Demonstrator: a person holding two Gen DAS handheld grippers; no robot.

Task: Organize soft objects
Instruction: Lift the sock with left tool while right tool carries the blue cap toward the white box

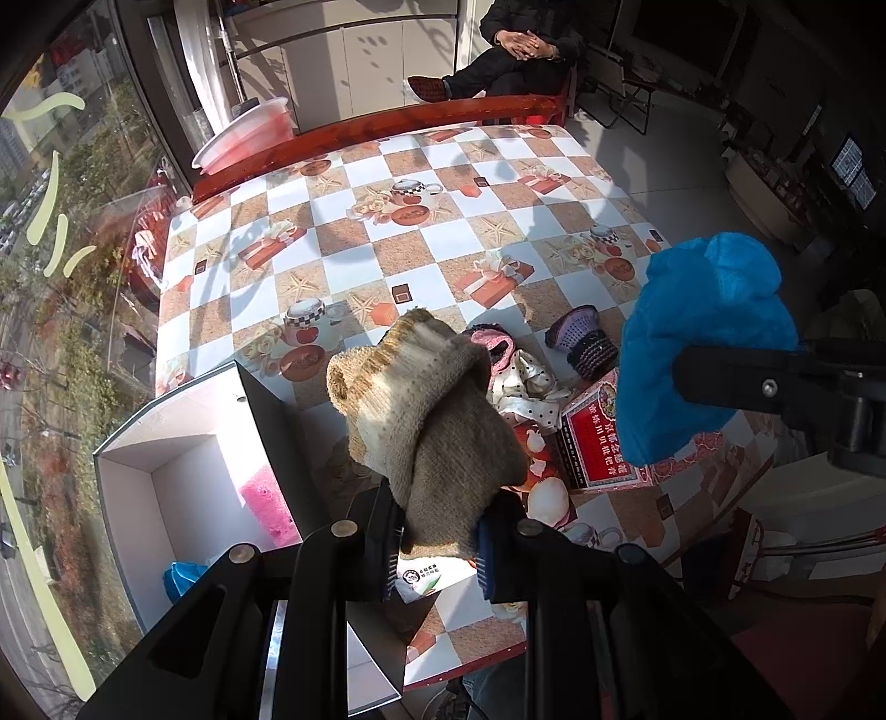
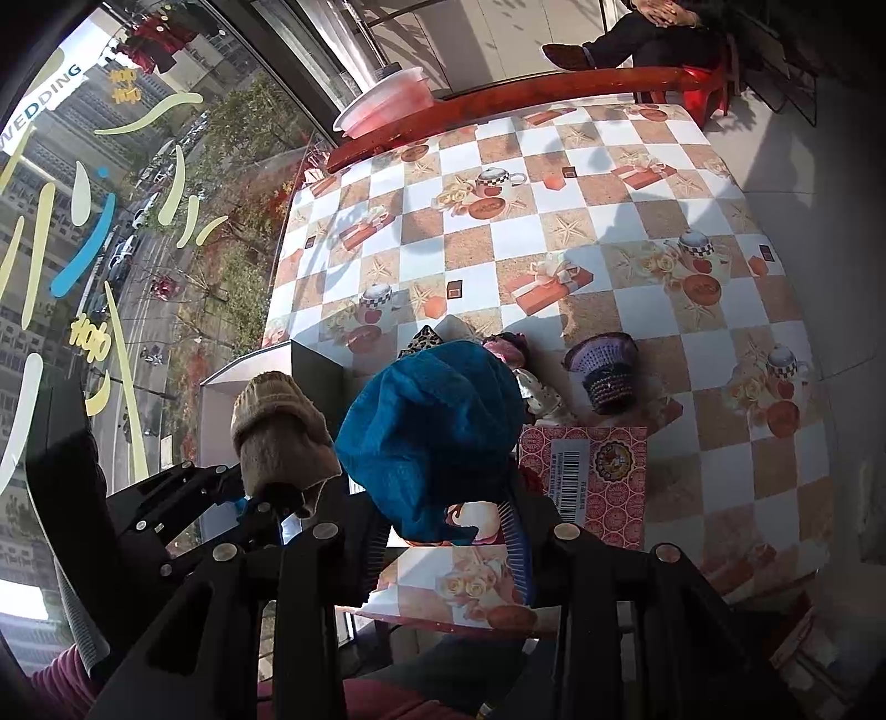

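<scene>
1. Left gripper point(image 1: 437, 545) clamped on the lower end of a beige knitted sock point(image 1: 426, 410), held up above the tabletop point(image 1: 387, 255) near its front left corner.
2. Right gripper point(image 2: 451, 545) clamped on a blue fuzzy cloth point(image 2: 432, 426), bunched and lifted clear of the tabletop, just right of the sock.
3. Seen from the left wrist: same blue cloth point(image 1: 703, 343) hanging at the right, with the right gripper's black finger point(image 1: 736, 382) across its lower edge.
4. Open white box point(image 1: 199, 487) at the tabletop's left front corner, holding a pink spongy piece point(image 1: 266, 504) and a blue item point(image 1: 183, 579) low in its near corner.
5. Small pile left on the checked tabletop behind the sock: pink knitted item point(image 1: 493, 346) and white dotted fabric point(image 1: 526, 393), touching each other.
6. Purple and black knitted piece point(image 1: 587, 338) just right of the pile.
7. Red patterned carton point(image 1: 598, 443) lying flat near the front edge, below the pile.
8. Seated person point(image 1: 526, 50) beyond the far edge, hands folded.
</scene>
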